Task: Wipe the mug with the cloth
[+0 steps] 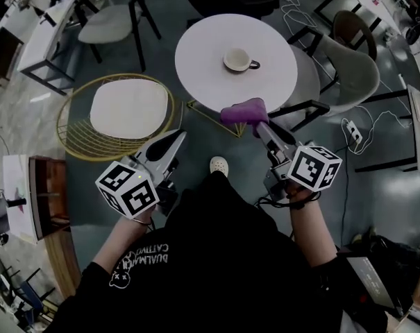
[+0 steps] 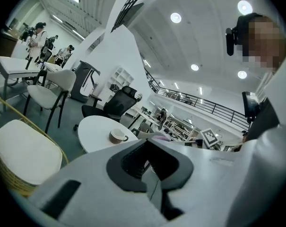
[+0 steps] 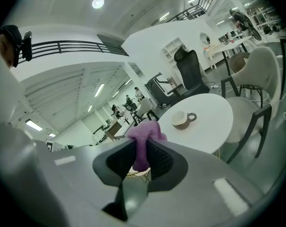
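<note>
White mug upright on round table; purple cloth, apparently bunched, pinched in right claw.

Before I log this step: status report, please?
Left gripper shut, empty. Right gripper shut on cloth, well short of mug. Mug upright on table, alone. Nothing in the way.

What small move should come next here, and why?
Probably bring the right tool forward toward the cream mug: it grips the purple cloth near the round white table's edge, while the mug stands mid-table, untouched.
</note>
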`<action>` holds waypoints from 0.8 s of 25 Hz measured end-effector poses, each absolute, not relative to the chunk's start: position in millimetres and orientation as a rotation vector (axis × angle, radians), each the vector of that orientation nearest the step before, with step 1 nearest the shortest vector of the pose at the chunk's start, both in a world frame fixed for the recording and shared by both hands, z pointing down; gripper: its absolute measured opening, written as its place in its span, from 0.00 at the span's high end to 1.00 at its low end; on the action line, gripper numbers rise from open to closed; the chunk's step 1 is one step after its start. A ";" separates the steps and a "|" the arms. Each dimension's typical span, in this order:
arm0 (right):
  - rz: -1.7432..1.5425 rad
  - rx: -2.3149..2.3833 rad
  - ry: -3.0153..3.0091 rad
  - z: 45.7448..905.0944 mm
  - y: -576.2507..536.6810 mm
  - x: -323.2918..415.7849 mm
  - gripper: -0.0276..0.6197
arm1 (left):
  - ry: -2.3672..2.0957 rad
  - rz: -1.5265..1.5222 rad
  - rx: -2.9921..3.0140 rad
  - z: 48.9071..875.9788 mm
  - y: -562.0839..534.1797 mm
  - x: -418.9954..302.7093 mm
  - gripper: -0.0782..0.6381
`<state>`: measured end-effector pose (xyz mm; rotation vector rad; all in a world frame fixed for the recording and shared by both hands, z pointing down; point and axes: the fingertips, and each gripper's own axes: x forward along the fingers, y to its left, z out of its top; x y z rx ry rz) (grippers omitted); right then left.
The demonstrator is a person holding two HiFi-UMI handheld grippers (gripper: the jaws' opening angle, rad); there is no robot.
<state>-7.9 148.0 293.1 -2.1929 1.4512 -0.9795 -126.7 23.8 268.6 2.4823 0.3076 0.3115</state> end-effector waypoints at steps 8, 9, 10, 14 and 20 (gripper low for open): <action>-1.074 -2.151 1.494 310.6 121.7 57.3 0.84 | 0.252 0.347 2.457 277.6 9.8 -66.4 0.89; -1.085 -2.146 1.502 312.9 117.7 62.9 0.84 | 0.242 0.352 2.454 280.2 6.9 -60.3 0.89; -1.098 -2.140 1.510 315.6 114.3 67.9 0.84 | 0.232 0.356 2.452 282.7 4.5 -54.2 0.89; -1.166 -2.103 1.541 332.4 107.8 91.3 0.84 | 0.195 0.379 2.455 293.5 2.8 -23.5 0.89; -1.245 -2.059 1.636 363.4 92.9 120.2 0.84 | 0.107 0.403 2.479 320.1 -4.8 15.6 0.89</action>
